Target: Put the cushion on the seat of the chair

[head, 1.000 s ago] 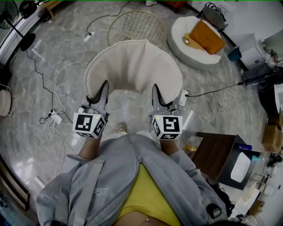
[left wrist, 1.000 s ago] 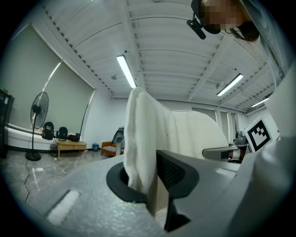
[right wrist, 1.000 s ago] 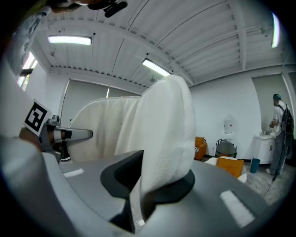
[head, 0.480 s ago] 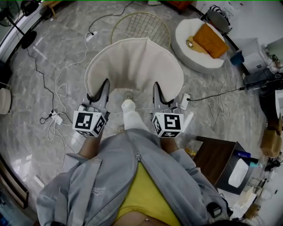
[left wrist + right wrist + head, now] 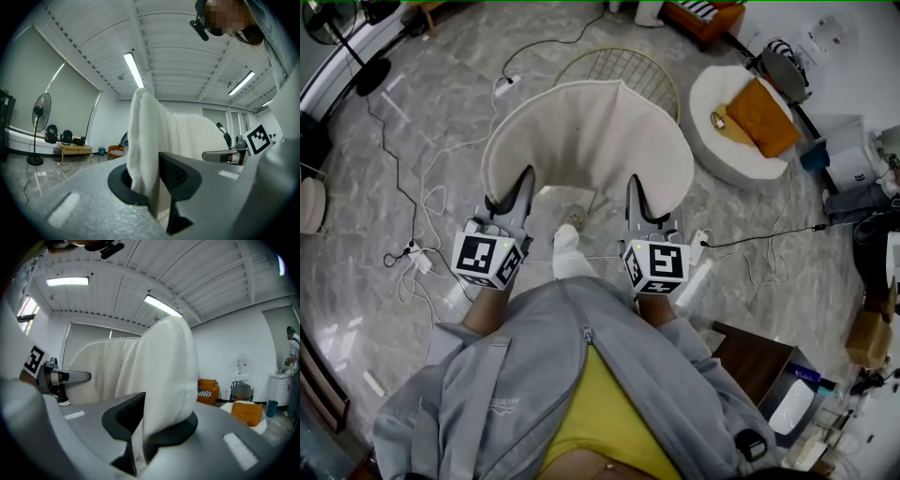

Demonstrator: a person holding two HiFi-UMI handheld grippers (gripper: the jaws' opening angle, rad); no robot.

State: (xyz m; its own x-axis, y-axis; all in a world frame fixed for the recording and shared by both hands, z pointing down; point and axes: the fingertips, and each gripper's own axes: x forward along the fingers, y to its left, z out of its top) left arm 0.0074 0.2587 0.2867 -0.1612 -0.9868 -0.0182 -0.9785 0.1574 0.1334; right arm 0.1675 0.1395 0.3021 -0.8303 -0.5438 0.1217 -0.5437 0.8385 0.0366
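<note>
holding the cushion (image 5: 586,141) off the floor between both tongs, i judge this the carrying step: it is gripped but not yet on the chair (image 5: 623,64), whose round gold wire seat shows just beyond the cushion's far edge in the head view. the left tongs (image 5: 521,185) are nearly closed, pinching the cushion's near left edge, and the cream fabric stands bunched up between the jaws in the left gripper view. the right tongs (image 5: 635,192) are likewise nearly closed, clamped on the near right edge. the cushion hangs spread flat between the two, curved side away from me.

next, as i see it, i need to bring the cushion over the wire seat, keep both grips level so it does not sag or fold, lower it until it rests inside the rim, and only then let go.

as for writing: the marker cubes (image 5: 656,265) carry only black-and-white square patterns, no letters. small print on my jacket strap (image 5: 500,405) is too tiny to read. no brand shows on cushion or chair.
</note>
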